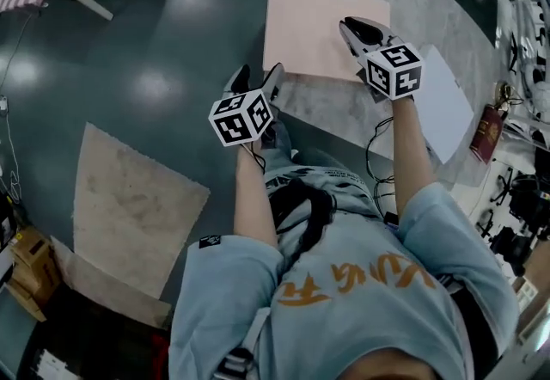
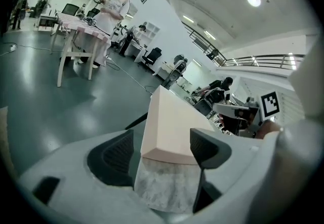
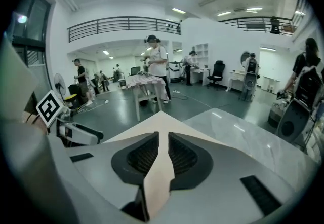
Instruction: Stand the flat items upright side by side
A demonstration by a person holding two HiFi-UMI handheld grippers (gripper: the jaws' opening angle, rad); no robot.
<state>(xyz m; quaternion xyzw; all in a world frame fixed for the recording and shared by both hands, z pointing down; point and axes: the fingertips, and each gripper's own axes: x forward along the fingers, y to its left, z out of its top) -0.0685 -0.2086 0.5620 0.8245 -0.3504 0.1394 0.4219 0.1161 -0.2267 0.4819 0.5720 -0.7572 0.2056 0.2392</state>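
Observation:
A pink flat board (image 1: 318, 26) lies flat on the marble table (image 1: 412, 0), its near left corner at the table's edge. My left gripper (image 1: 256, 77) stands open at that corner. In the left gripper view the board (image 2: 172, 121) reaches in between the wide-apart pads (image 2: 117, 156) of the left gripper (image 2: 162, 149) without touching either one. My right gripper (image 1: 354, 28) is at the board's right edge. In the right gripper view the right gripper (image 3: 163, 154) has its jaws nearly together, with the thin board (image 3: 162, 122) pinched between them.
A white sheet (image 1: 443, 103) lies on the table to the right of my right gripper, and a dark red booklet (image 1: 487, 133) lies beyond it. Clutter and cables crowd the far right. A cardboard sheet (image 1: 129, 198) lies on the floor at the left.

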